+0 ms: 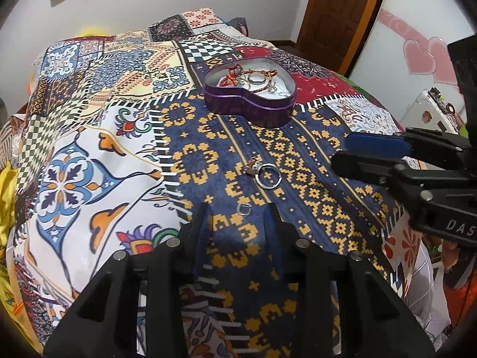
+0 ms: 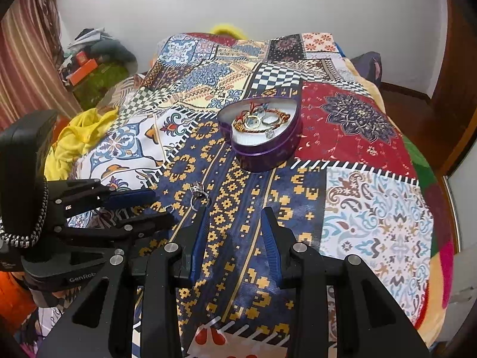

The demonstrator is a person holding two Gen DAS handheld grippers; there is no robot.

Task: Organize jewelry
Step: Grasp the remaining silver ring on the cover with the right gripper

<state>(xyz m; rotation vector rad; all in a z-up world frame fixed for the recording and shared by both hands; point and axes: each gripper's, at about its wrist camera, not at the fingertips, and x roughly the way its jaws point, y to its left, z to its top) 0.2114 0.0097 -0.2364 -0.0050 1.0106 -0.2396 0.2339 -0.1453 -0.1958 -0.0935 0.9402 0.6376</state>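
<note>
A purple heart-shaped tin [image 1: 252, 106] [image 2: 262, 152] sits open on the patterned bedspread, holding several bracelets and rings [image 1: 253, 79] [image 2: 262, 119]. A large silver ring with a stone [image 1: 266, 173] [image 2: 199, 194] and a small plain ring [image 1: 244, 208] [image 2: 170, 208] lie loose on the blue patch. My left gripper [image 1: 238, 214] [image 2: 155, 205] is open, its fingertips on either side of the small ring. My right gripper [image 2: 234, 211] [image 1: 340, 152] is open and empty, just right of the large ring.
The patchwork bedspread [image 2: 351, 125] covers the whole bed. Yellow cloth [image 2: 74, 140] lies at the bed's left edge, with clutter and a striped curtain [image 2: 26, 59] beyond. A wooden door [image 1: 340, 9] stands behind the bed.
</note>
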